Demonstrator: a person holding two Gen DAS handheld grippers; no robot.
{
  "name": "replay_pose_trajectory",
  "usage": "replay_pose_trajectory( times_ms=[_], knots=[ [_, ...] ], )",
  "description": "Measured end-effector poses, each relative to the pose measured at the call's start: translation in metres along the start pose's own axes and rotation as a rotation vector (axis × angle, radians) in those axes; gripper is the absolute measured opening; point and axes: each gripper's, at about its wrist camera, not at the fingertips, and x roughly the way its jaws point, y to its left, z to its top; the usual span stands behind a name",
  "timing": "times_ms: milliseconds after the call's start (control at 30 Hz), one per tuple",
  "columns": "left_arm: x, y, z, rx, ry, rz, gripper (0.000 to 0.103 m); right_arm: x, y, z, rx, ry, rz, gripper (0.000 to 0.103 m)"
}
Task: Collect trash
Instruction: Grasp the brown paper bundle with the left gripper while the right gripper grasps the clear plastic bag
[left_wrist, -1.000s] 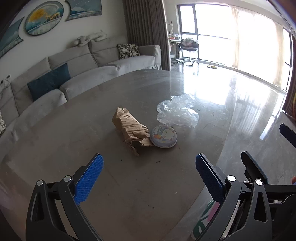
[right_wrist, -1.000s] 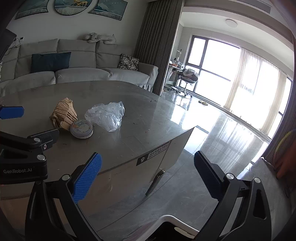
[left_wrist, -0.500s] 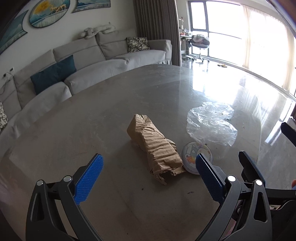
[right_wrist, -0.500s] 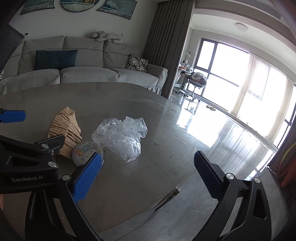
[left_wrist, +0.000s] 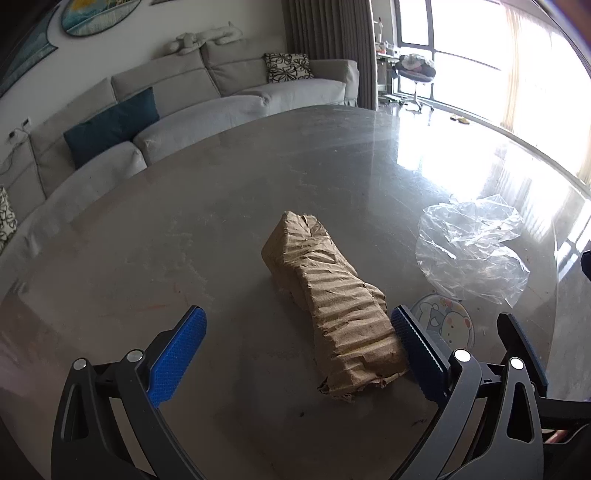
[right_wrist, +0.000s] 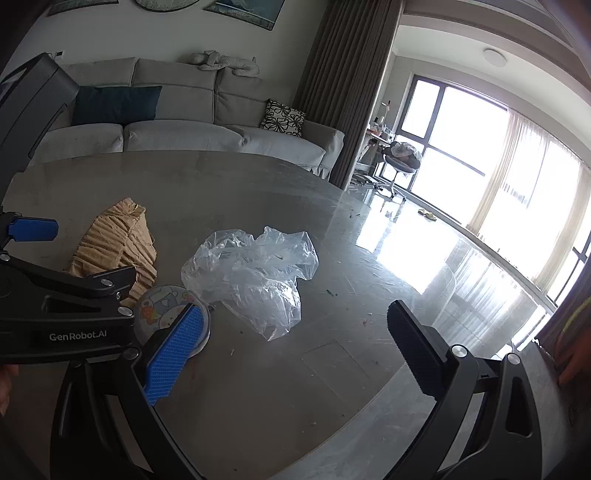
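Note:
A crumpled brown paper package (left_wrist: 328, 295) lies on the grey table (left_wrist: 221, 206). My left gripper (left_wrist: 299, 350) is open, and the package's near end sits between its fingers, close to the right pad (left_wrist: 415, 354). A round cartoon-printed lid (left_wrist: 448, 325) lies just right of the package. A crumpled clear plastic bag (right_wrist: 255, 273) lies beyond it. My right gripper (right_wrist: 295, 354) is open and empty, hovering in front of the bag, its left pad (right_wrist: 177, 350) over the lid (right_wrist: 162, 306). The package (right_wrist: 118, 243) shows at left there.
The table's curved right edge (right_wrist: 388, 373) drops to a glossy floor. A grey sofa (left_wrist: 207, 107) with cushions stands behind the table. Small crumbs dot the tabletop. The left gripper's body (right_wrist: 66, 314) fills the left of the right wrist view.
Both grippers have moved forward over the table. The paper package has come between the left fingers, and the plastic bag has come closer to the right gripper. Both stay open.

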Motion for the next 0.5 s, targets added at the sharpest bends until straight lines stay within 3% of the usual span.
replay_pose_trajectory(
  times_ms=[100,167,200,500],
  knots=[
    [-0.001,-0.001,-0.002,0.009,-0.010,-0.002,0.091,0.000,0.002,0.000,-0.007,-0.003,0.001,0.099],
    [0.000,-0.002,-0.003,0.025,-0.004,-0.005,0.054,0.000,0.002,-0.001,-0.009,-0.002,0.003,0.099],
    [0.002,0.000,-0.004,0.025,0.007,-0.018,0.044,0.000,0.002,-0.001,-0.007,-0.004,0.004,0.099],
    [-0.021,0.013,-0.008,0.007,-0.072,-0.003,0.037,-0.004,0.003,0.001,-0.006,-0.014,0.011,0.099]
  ],
)
